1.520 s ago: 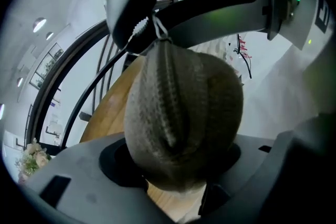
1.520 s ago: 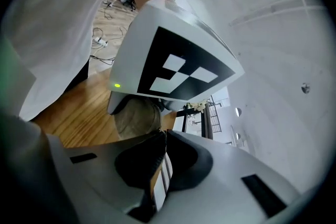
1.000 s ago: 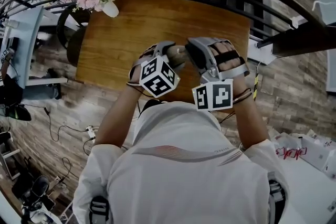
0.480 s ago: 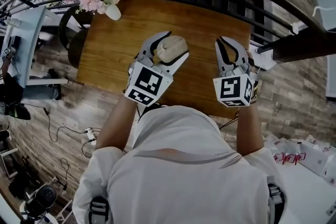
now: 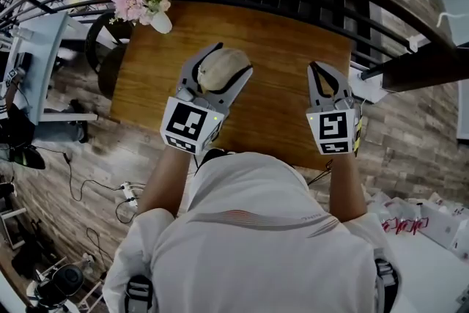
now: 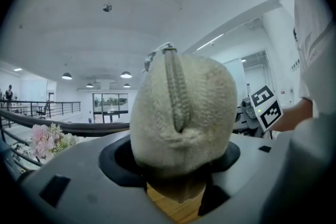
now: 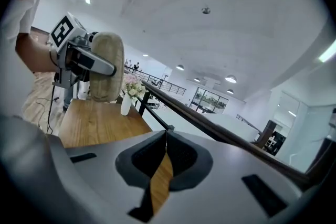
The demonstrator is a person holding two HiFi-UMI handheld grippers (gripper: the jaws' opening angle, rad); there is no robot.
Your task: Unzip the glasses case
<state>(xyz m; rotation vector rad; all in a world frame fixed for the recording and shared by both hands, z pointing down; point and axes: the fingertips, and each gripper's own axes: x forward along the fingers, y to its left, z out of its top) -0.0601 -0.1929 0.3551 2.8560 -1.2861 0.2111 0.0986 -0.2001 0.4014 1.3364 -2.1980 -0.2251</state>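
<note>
Wooden table (image 5: pixel 282 48) | left gripper (image 5: pixel 229 59) clasps fuzzy oval glasses case (image 5: pixel 220 71) | right gripper (image 5: pixel 316 70) just closed, empty

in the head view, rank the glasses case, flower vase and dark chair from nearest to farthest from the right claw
From the right claw:
1. glasses case, to its left, gripped in the left claw over the table.
2. flower vase, at the table's far left corner.
3. dark chair, past the table's left end.
</note>
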